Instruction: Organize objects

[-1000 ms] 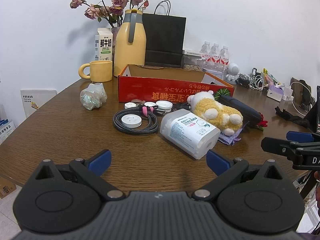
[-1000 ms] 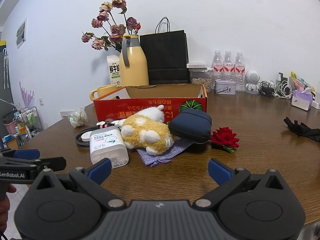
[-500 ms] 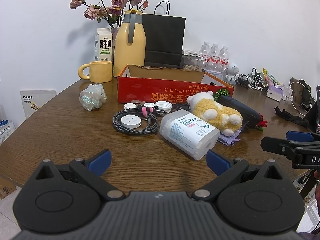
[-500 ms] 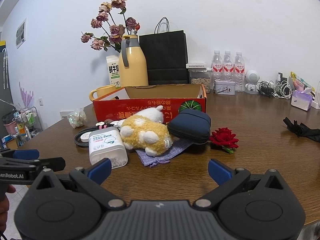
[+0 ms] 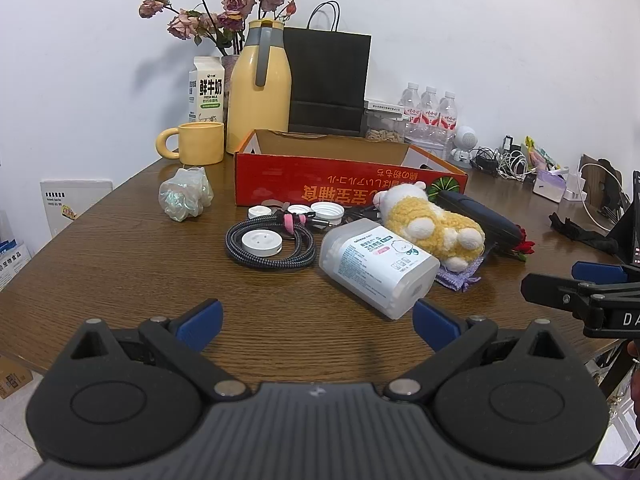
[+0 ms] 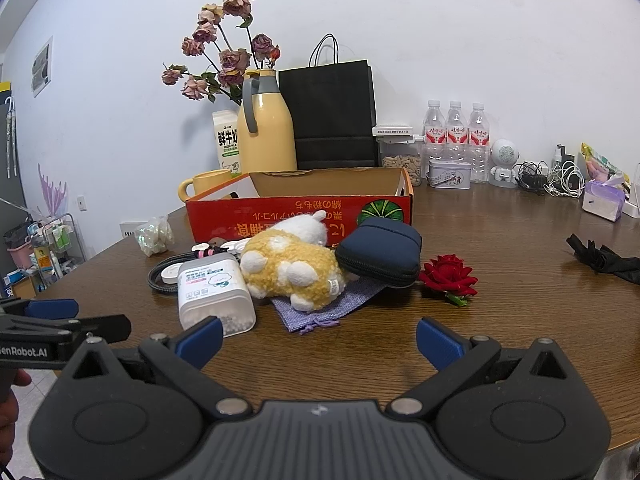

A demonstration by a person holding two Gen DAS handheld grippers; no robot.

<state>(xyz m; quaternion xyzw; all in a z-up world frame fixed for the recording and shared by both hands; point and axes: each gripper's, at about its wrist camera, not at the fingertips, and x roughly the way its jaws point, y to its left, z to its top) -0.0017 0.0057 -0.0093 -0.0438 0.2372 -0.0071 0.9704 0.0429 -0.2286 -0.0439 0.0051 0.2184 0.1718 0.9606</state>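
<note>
Left wrist view: almost nothing has been shifted over the last second, so sorting is judged not yet begun. The left gripper point(image 5: 316, 316) is held low, jaws spread and empty, with the translucent cotton-swab box point(image 5: 376, 266) at one o'clock on the brown wooden surface point(image 5: 120, 264).

Right wrist view: the right gripper point(image 6: 319, 338), likewise spread and empty, is aimed at the yellow plush toy point(image 6: 294, 266) at twelve o'clock, before the red cardboard box point(image 6: 300, 212).

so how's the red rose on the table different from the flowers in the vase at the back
The red rose is a single bright bloom lying flat on the table, beside the navy pouch. The flowers in the vase are several dusty pink, faded-looking blooms standing upright on long stems behind the yellow jug. The red rose shows almost no stem; the vase flowers show long ones. Both look like roses.
</note>
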